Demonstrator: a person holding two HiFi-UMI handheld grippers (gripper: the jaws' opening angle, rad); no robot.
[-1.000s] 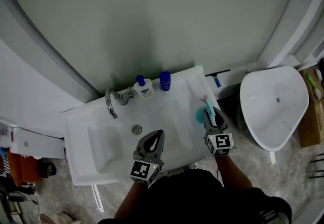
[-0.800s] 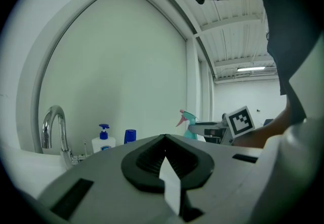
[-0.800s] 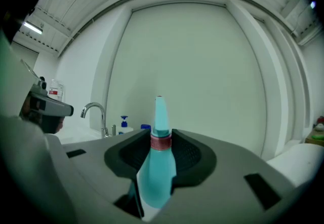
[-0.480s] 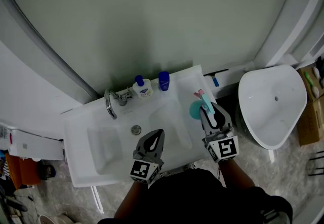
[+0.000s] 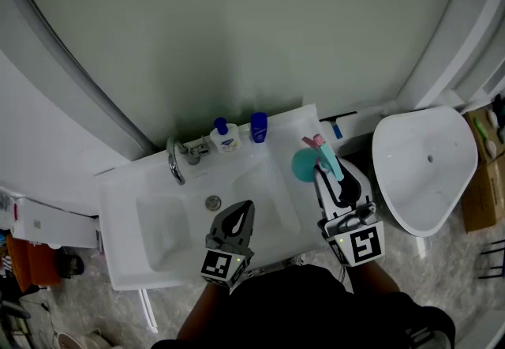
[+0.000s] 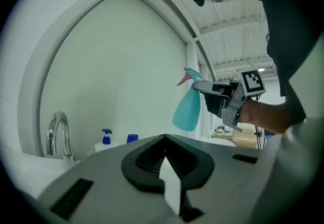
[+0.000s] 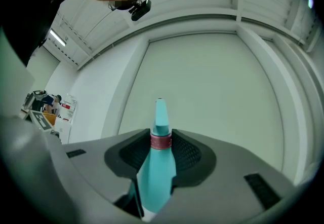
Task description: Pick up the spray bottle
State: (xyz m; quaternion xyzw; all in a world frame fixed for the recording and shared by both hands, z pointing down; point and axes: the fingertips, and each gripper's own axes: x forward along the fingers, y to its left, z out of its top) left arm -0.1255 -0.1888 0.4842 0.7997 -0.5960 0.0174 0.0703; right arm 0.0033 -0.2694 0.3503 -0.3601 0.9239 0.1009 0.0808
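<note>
Right tool [image 5: 330, 175] pinches the spray bottle [image 5: 303, 165] at its neck. The bottle has risen off the sink [image 5: 126, 260] ledge and now hangs above the right rim. Left tool [image 5: 243, 213] pressed together, empty; pickup looks essentially done.

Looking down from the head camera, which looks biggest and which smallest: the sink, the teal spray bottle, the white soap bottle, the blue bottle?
Largest: sink
Next: spray bottle, though it's held up nearer the camera
Smallest: soap bottle and blue bottle look about alike
</note>
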